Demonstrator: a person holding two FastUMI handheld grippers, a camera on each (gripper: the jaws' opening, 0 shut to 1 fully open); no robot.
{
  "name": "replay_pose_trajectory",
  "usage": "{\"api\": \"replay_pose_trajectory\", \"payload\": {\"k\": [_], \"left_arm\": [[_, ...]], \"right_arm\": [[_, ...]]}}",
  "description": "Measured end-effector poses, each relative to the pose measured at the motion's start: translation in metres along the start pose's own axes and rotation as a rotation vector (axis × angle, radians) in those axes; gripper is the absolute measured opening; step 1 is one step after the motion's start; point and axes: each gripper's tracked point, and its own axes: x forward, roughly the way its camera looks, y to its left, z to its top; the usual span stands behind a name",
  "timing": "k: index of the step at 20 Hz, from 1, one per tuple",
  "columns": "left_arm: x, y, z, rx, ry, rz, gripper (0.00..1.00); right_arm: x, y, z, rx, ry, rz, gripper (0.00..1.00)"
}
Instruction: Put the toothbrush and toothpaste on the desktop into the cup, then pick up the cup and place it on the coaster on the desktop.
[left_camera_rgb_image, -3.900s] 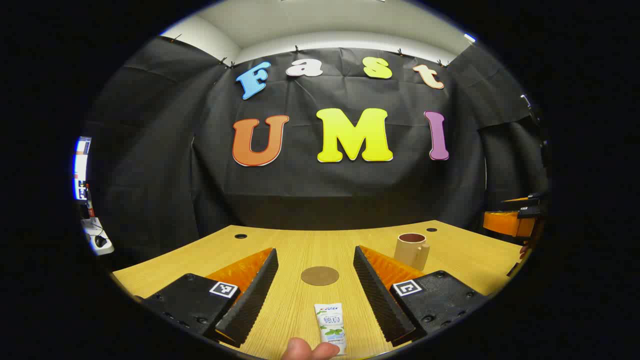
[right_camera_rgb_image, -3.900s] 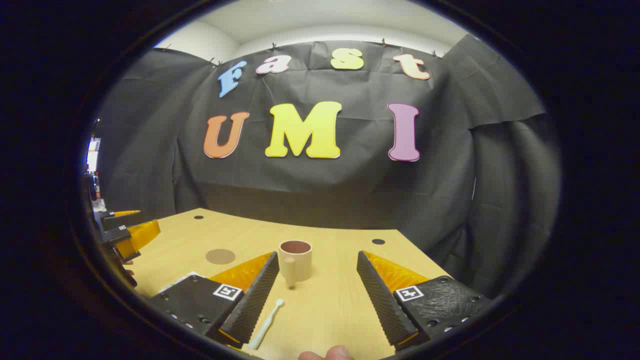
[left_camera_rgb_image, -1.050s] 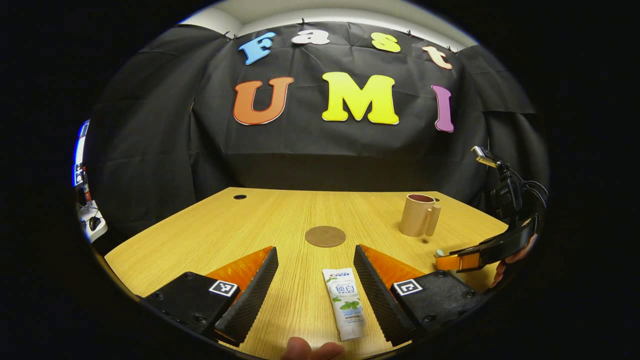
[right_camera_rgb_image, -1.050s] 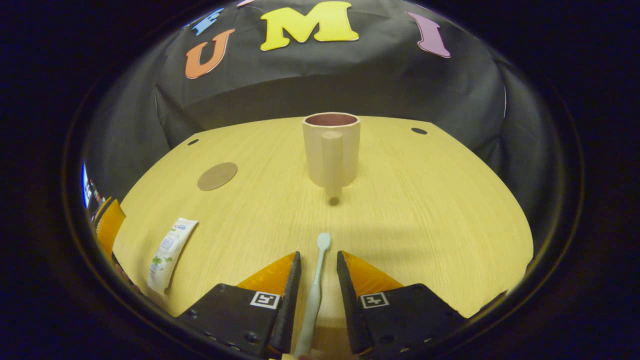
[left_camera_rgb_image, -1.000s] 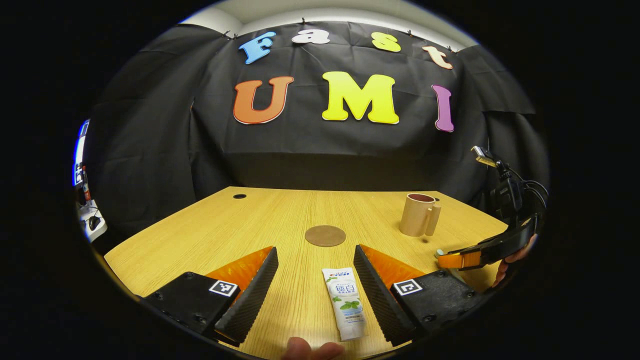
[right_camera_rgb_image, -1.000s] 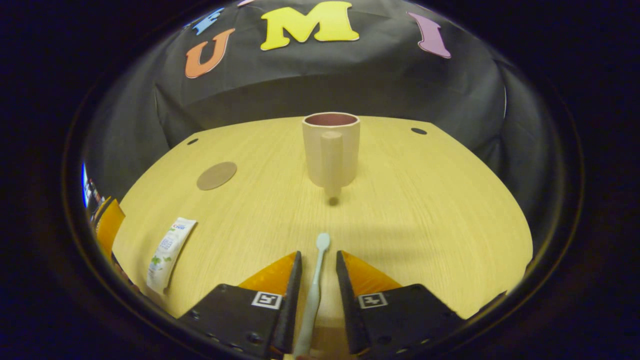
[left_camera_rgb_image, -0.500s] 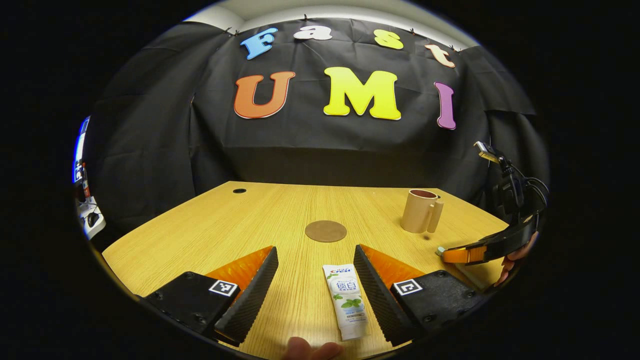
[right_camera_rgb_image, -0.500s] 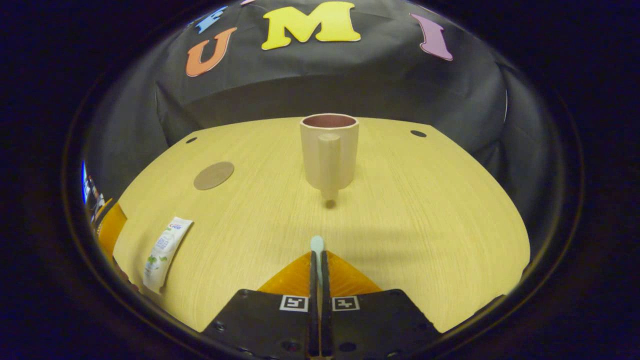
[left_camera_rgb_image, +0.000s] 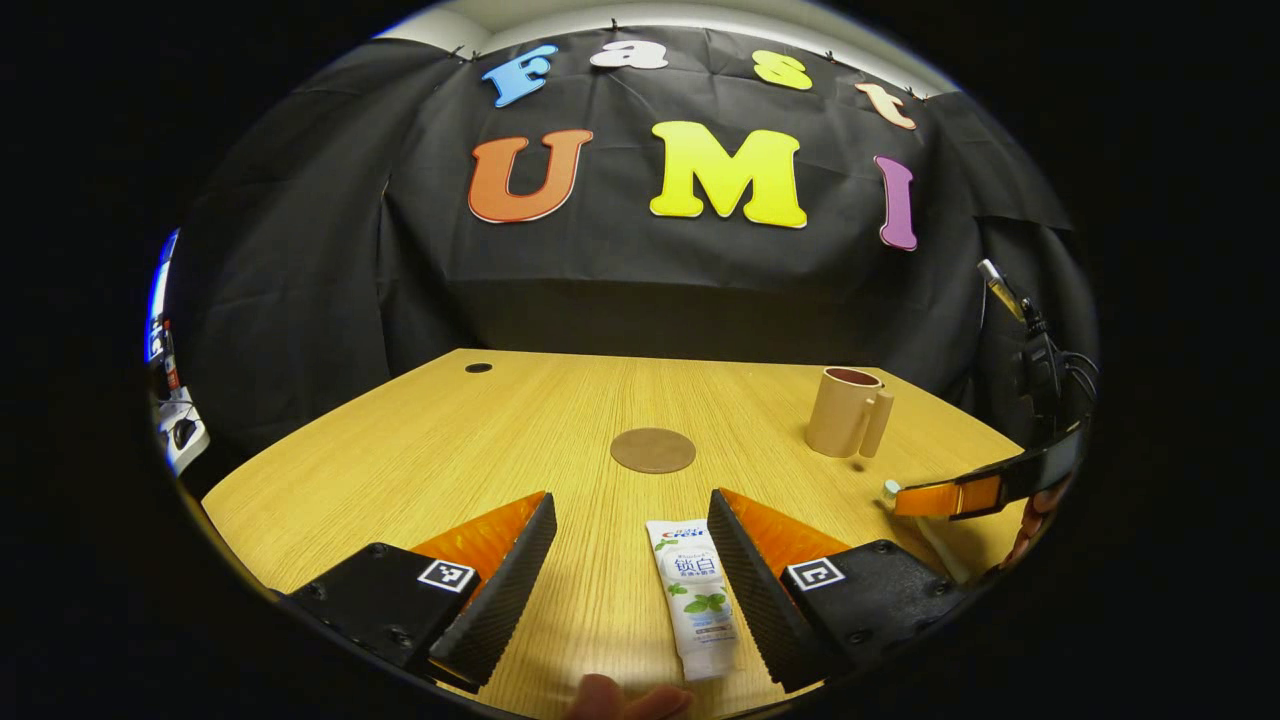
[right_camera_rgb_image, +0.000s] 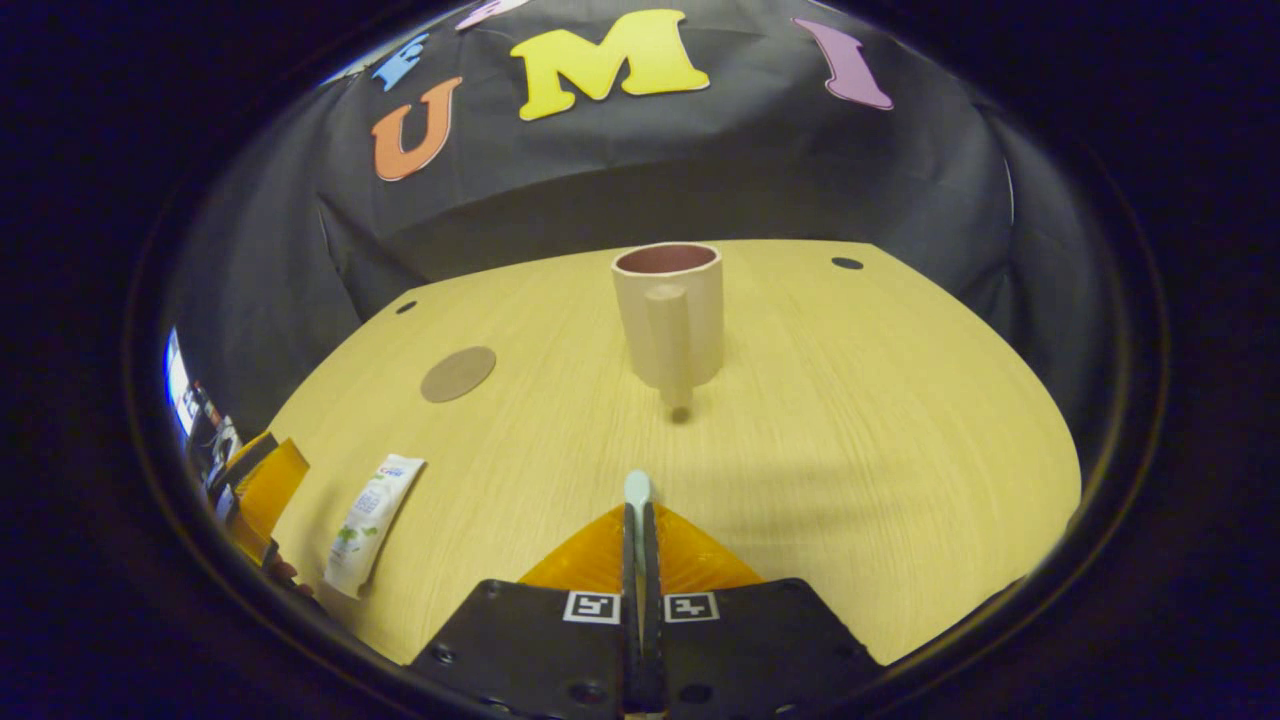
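Note:
A pale toothbrush (right_camera_rgb_image: 636, 488) is clamped between the fingers of my right gripper (right_camera_rgb_image: 637, 508), its head poking out ahead, just above the wooden desk (right_camera_rgb_image: 900, 400). The beige cup (right_camera_rgb_image: 670, 315) stands upright straight beyond it, handle facing me. In the left gripper view my left gripper (left_camera_rgb_image: 630, 497) is open, and the white toothpaste tube (left_camera_rgb_image: 693, 595) lies flat between its fingers, close to the right one. The round brown coaster (left_camera_rgb_image: 652, 450) lies ahead, with the cup (left_camera_rgb_image: 847, 411) at the far right and the right gripper (left_camera_rgb_image: 945, 497) near it.
The desk has small round holes at its back corners (left_camera_rgb_image: 478, 368) (right_camera_rgb_image: 847, 263). A fingertip (left_camera_rgb_image: 610, 700) shows at the bottom edge. The toothpaste (right_camera_rgb_image: 373, 523), coaster (right_camera_rgb_image: 458, 374) and left gripper (right_camera_rgb_image: 262, 485) lie to the left in the right gripper view.
My right gripper has gone from open around the toothbrush to shut on it, then tilted and shifted slightly. My left gripper has edged forward over the toothpaste and stays open.

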Motion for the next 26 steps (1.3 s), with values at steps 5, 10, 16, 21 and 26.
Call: {"api": "replay_pose_trajectory", "payload": {"k": [5, 10, 16, 21, 26], "left_arm": [[0.014, -0.010, -0.027, -0.006, 0.130, -0.034, 0.98], [0.018, -0.016, -0.048, 0.022, 0.230, -0.048, 0.98], [0.015, -0.014, -0.050, 0.080, 0.289, -0.068, 0.93], [0.017, -0.012, -0.052, 0.090, 0.343, -0.067, 0.84], [0.018, -0.011, -0.050, 0.100, 0.360, -0.060, 0.70]], "right_arm": [[-0.007, 0.002, 0.008, -0.004, -0.047, 0.017, 0.02], [-0.005, 0.004, 0.008, -0.003, -0.046, 0.033, 0.01], [-0.003, 0.004, 0.005, -0.005, -0.044, 0.039, 0.02], [-0.001, 0.004, 0.001, -0.006, -0.043, 0.041, 0.01], [0.001, 0.003, -0.001, -0.007, -0.044, 0.041, 0.01]]}}
